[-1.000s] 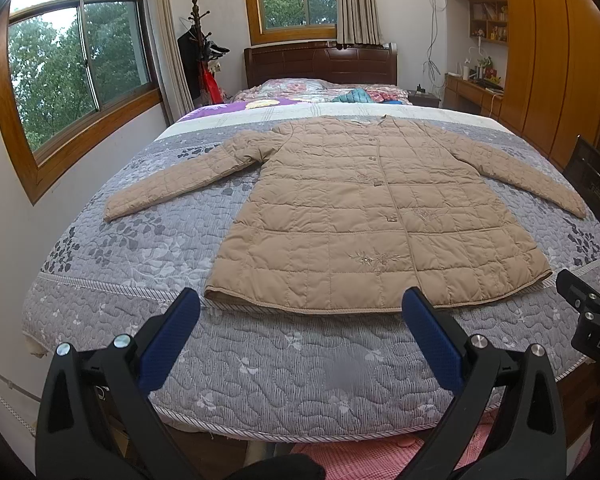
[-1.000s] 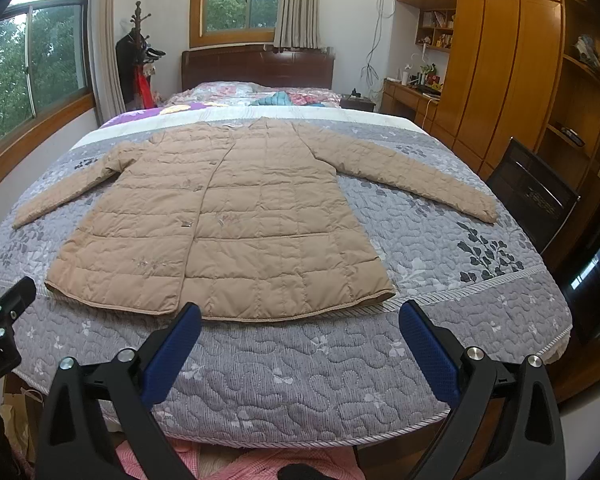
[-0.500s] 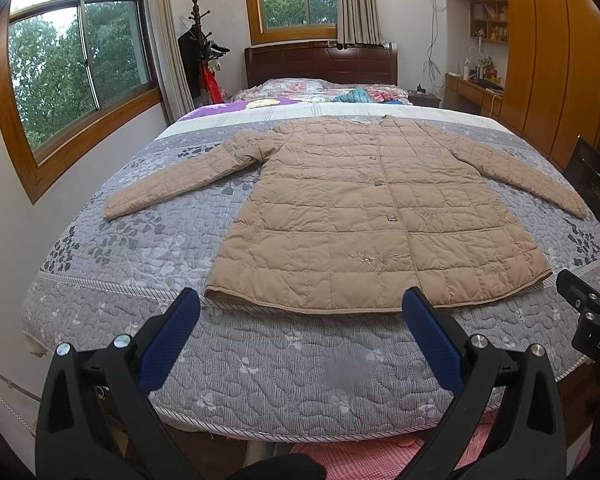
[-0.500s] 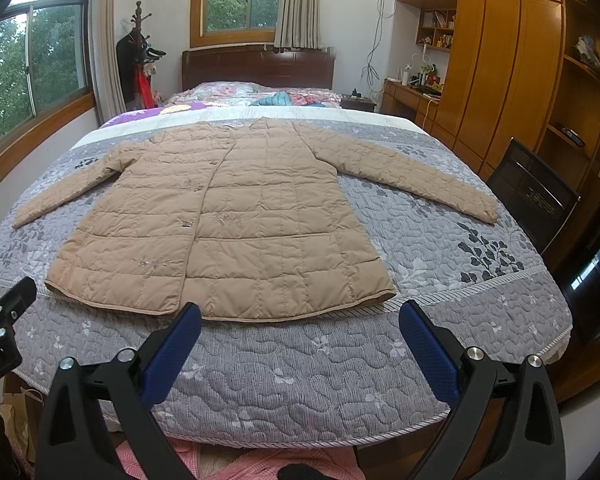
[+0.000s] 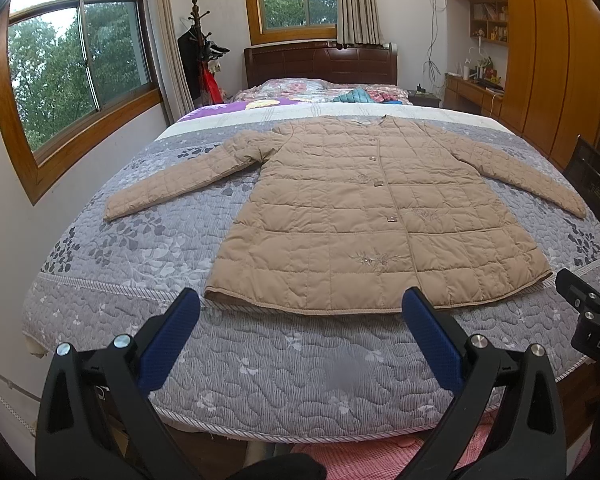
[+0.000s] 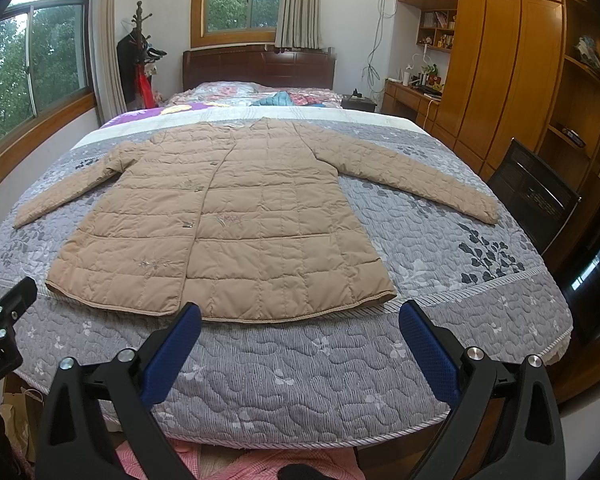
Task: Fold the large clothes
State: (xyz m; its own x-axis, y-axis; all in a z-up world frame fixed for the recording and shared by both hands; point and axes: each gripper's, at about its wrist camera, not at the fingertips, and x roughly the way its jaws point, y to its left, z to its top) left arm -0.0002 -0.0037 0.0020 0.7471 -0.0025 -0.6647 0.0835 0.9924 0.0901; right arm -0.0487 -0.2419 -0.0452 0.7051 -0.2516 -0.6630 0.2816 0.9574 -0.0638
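**Coat laid flat on the bed, both tongs spread and holding nothing**

A tan quilted coat [image 5: 364, 216] lies face up on the grey leaf-patterned quilt [image 5: 260, 360] that covers the bed. It is buttoned down the front. Its hem runs close along the foot edge of the bed, its collar points toward the dark wooden headboard [image 5: 320, 66], and the body sits about midway between the two side edges. Both sleeves are stretched out flat and slant away from the shoulders, one cuff reaching toward the window-side edge, the other toward the wardrobe-side edge.

The left gripper [image 5: 300, 312] hovers off the foot edge, its blue-padded fingers [image 5: 168, 344] spread wide with nothing between them; they are apart from the hem, over the bare strip of quilt. The right gripper [image 6: 300, 316] hangs beside it in the same way, released, its pads [image 6: 428, 352] wide and clear of the cloth.

At the head of the bed there is a floral pillow area with a teal garment [image 6: 278, 100] on it. A coat stand [image 5: 200, 60] stands by the window-side corner, a wooden wardrobe [image 6: 500, 72] lines the far wall, and a dark chair [image 6: 536, 192] stands beside the wardrobe-side edge.
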